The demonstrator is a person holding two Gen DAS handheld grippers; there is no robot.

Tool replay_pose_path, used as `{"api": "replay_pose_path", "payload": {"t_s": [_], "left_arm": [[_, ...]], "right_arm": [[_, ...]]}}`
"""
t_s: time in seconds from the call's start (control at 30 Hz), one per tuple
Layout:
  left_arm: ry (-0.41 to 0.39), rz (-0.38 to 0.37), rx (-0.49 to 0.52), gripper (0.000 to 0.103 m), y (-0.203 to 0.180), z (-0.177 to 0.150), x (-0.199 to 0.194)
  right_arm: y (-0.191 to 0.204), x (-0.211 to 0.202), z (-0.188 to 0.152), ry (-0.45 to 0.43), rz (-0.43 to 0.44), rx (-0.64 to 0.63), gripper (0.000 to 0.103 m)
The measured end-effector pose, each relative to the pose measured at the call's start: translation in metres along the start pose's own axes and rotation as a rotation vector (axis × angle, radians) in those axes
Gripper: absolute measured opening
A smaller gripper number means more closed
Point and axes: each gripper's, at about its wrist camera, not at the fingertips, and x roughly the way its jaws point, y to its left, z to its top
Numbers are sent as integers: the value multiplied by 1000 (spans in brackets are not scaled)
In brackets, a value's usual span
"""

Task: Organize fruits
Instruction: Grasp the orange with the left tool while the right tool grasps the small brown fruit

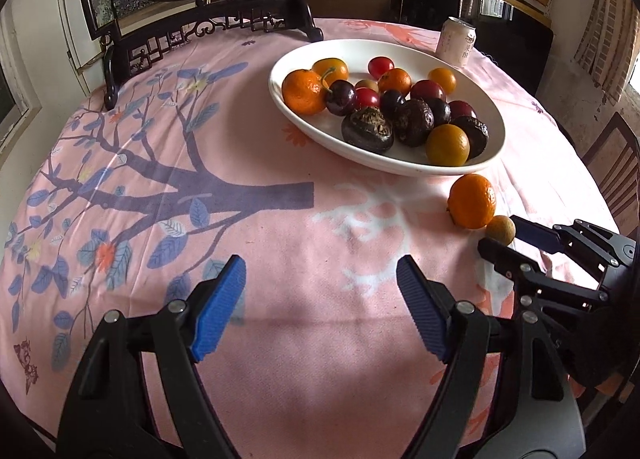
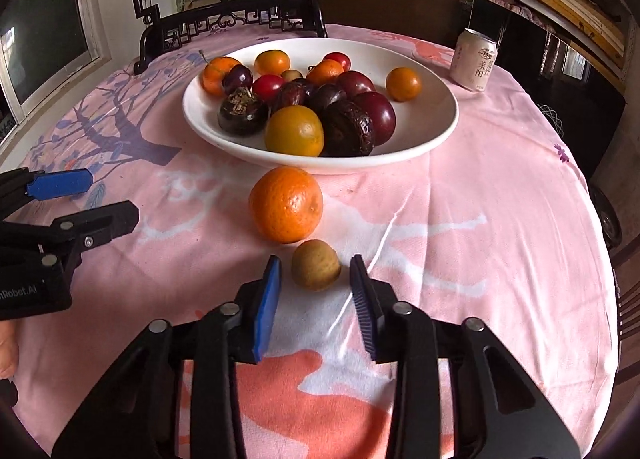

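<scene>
Brown and small, a longan (image 2: 316, 265) lies on the pink cloth (image 2: 460, 199), just short of the right gripper (image 2: 315, 273). The blue pads (image 2: 267, 309) stand to either side of it with a gap showing at each side, so the jaws are narrowed around the fruit but not pressing on it. Touching the longan's far side sits a loose orange (image 2: 286, 204), and just beyond that is the white bowl (image 2: 432, 127), filled with more oranges, dark plums, red cherry-like fruit and rough dark purple fruit. In the left wrist view the longan (image 1: 500, 231) and orange (image 1: 472, 201) lie off to the right, by the bowl's (image 1: 490, 147) near rim, with the right gripper's (image 1: 510, 237) tips at the longan. The left gripper (image 1: 320, 279) hangs over bare cloth (image 1: 280, 219) with its jaws spread wide and nothing between them. A pale can (image 2: 476, 65) stands beyond the bowl at the right, and a dark carved stand (image 2: 224, 25) with a round painted panel stands behind the bowl.
</scene>
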Motion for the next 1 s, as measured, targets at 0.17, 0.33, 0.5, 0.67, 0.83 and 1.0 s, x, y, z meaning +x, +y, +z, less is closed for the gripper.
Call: {"api": "replay_pose_path", "payload": {"t_s": [0.17, 0.33, 0.5, 0.67, 0.83, 1.0], "left_arm": [[11, -4, 9, 80, -8, 2, 3], [14, -32, 56, 80, -32, 5, 3], [45, -81, 92, 80, -66, 10, 14], [74, -106, 106, 74, -95, 21, 34], [93, -98, 85, 54, -105, 33, 51], [87, -102, 104, 38, -104, 37, 53]], "right_arm": [[-7, -7, -4, -19, 29, 30, 24], [-19, -26, -20, -17, 31, 53, 24], [-33, -42, -42, -20, 26, 74, 24], [-44, -53, -56, -29, 32, 96, 24], [-48, -56, -58, -35, 41, 108, 24], [-47, -56, -57, -36, 47, 106, 24]]}}
